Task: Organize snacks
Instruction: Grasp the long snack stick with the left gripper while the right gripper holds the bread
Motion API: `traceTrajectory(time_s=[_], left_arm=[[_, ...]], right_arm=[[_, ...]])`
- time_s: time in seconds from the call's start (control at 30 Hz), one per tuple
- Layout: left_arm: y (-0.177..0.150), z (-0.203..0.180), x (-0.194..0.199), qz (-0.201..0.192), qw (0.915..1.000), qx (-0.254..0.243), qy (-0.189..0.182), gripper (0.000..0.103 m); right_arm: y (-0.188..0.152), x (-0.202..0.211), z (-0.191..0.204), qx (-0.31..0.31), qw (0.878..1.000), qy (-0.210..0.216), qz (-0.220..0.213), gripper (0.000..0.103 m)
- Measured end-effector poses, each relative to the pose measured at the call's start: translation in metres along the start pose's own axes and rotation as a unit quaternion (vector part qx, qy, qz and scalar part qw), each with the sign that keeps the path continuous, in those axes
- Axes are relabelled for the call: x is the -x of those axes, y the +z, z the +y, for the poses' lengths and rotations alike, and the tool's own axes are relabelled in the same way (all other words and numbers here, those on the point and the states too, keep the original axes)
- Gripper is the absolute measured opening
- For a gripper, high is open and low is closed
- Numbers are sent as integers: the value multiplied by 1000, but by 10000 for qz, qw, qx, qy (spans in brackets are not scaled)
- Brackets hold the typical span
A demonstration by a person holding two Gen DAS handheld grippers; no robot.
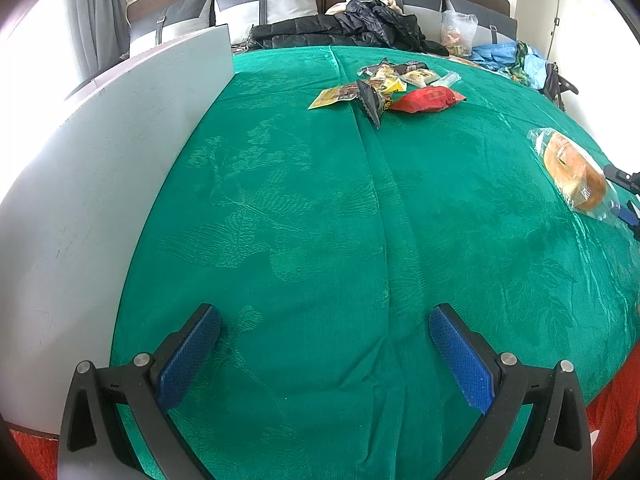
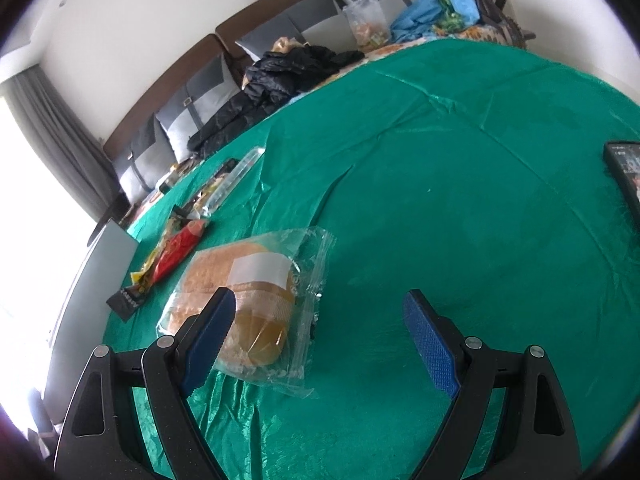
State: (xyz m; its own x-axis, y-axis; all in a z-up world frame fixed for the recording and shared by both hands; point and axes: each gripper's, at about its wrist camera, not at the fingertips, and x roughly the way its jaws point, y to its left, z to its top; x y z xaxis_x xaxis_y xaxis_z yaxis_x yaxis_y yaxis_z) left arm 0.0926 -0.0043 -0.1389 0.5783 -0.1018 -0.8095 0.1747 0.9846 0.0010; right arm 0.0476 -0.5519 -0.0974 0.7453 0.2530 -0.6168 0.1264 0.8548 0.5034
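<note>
Left wrist view: left gripper hovered low over the green cloth, jaws spread wide, nothing between them. A heap of small snack packets lay well ahead near the cloth's far middle, a red packet on its near right side. A bagged bread roll lay apart at the right edge, with the right tool's dark tip just beside it. A grey board stood along the cloth's left side.

Right wrist view: right gripper also spread wide. The bread roll in its clear bag lay on the cloth, and the left finger overlapped the bag's near-left side; contact or merely in front, could not tell. The right finger stood well clear over bare cloth. Snack heap lay just beyond the roll, to its left. A dark flat object sat at the right edge.

Judgement: step in hand looked like picking up the roll. The tool sat off-centre; shifting left to straddle the loaf, then closing gently, would avoid crushing soft bread or pinching only slippery film.
</note>
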Motion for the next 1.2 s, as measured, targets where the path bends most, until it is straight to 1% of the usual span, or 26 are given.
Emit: traceTrajectory(time_s=[0.2,0.4,0.47,0.5,0.53,0.6,0.63,0.7,0.77,0.83,0.87,0.9,0.93,0.97,1.0,1.03,1.1,1.17,1.2], left_arm=[[1,-1,0,45,10000,29,10,103],[9,-2,-3,333,9994,19,11,103],[19,-4,-7,517,9985,3,-201,103],[26,-6,-7,555,9978,-2,-373,103],[38,-8,-6,506,9973,-40,-524,103],[57,-15,-4,367,9972,-167,-630,103],[73,-20,-5,290,9970,-296,-660,103],[97,-28,-13,286,9966,-440,-632,103],[125,-33,-28,308,9966,-447,-614,102],[149,-34,-44,342,9972,-437,-493,95],[162,-36,-55,391,9975,-419,-424,85],[168,-36,-62,439,9973,-400,-425,69],[176,-37,-73,545,9967,-374,-480,58],[179,-38,-80,662,9959,-373,-484,24],[180,-39,-88,786,9954,-392,-395,12],[179,-40,-89,746,9958,-371,-373,12],[173,-38,-83,693,9960,-261,-501,10],[155,-32,-67,699,9948,-158,-729,10],[140,-29,-57,741,9937,-126,-835,10]], right_arm=[[0,-3,-3,-68,10000,20,52,88],[-1,-5,-4,-45,10000,29,71,88],[-1,-5,-4,-33,10000,25,76,88],[-1,-5,-4,-28,10000,24,78,88],[-1,-6,-4,-25,10000,24,83,88],[-1,-6,-4,-27,10000,32,82,88],[-2,-7,-4,-24,10000,37,86,88],[-2,-7,-4,-18,9999,41,93,88],[-2,-7,-4,-15,9999,37,96,88],[-1,-7,-4,-13,9999,33,107,88],[-2,-7,-4,-15,9999,30,114,88],[-2,-7,-4,-10,9999,22,120,88],[-2,-7,-3,0,9999,12,123,88],[-2,-7,-2,12,9999,4,124,88],[-1,-7,-2,22,9999,-3,125,88],[-1,-7,-2,30,9999,-10,125,88],[-1,-7,-2,42,9999,-9,125,88],[-1,-8,-2,39,9999,-3,120,88],[-1,-8,-2,30,9999,10,115,88]])
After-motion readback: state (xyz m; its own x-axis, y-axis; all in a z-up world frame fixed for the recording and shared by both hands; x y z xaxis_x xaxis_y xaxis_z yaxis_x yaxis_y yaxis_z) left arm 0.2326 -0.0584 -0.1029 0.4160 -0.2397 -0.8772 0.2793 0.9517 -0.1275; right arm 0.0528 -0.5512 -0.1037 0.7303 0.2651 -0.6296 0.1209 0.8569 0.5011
